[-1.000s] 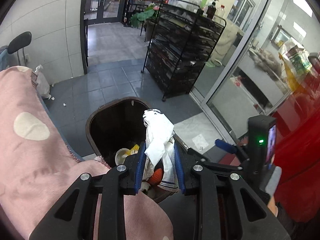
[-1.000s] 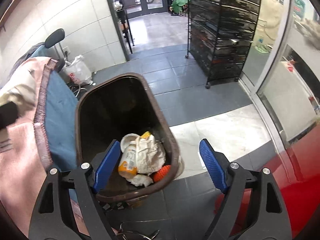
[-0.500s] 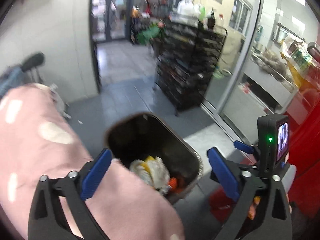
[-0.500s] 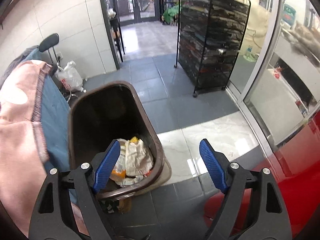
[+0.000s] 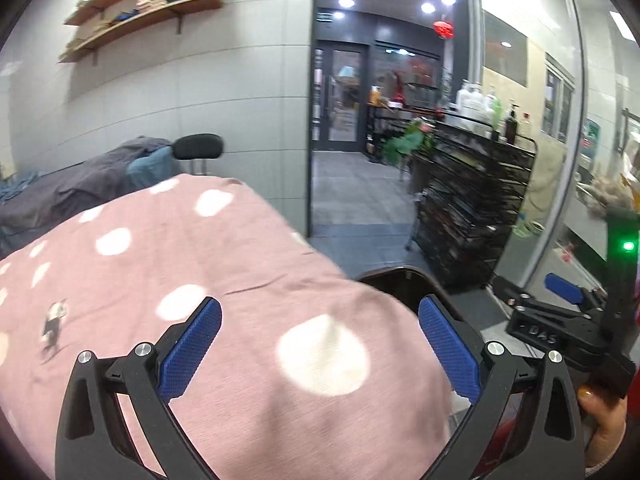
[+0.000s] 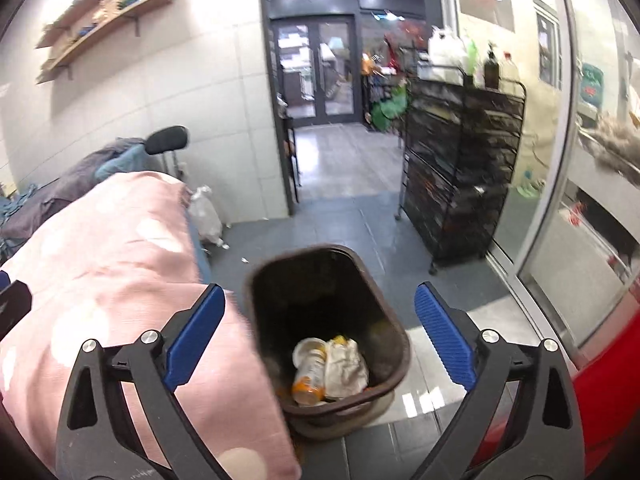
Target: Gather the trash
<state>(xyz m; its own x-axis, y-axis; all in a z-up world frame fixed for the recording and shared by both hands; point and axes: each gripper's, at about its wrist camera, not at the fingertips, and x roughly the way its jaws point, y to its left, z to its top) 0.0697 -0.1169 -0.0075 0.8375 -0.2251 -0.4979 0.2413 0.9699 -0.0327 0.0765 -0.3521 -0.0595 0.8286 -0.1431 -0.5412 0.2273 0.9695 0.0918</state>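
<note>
A dark brown trash bin (image 6: 384, 308) stands on the floor beside the bed. Inside lie crumpled white paper (image 6: 346, 368), a plastic bottle with an orange label (image 6: 310, 376) and a white lid. My right gripper (image 6: 320, 336) is open and empty above the bin. My left gripper (image 5: 318, 344) is open and empty over the pink dotted blanket (image 5: 180, 272). In the left wrist view only the bin's far rim (image 5: 404, 274) shows past the blanket. The right gripper (image 5: 560, 304) shows at that view's right edge.
The pink blanket (image 6: 100, 272) covers a bed left of the bin. A black wire rack (image 6: 460, 168) stands on the right by a glass wall (image 6: 560, 160). A white plastic bag (image 6: 204, 212) sits by the wall. A red surface (image 6: 600, 360) lies at the lower right.
My left gripper opened and let the white tissue wad drop into the bin, then lifted and swung left over the blanket. My right gripper rose and tilted up, still open.
</note>
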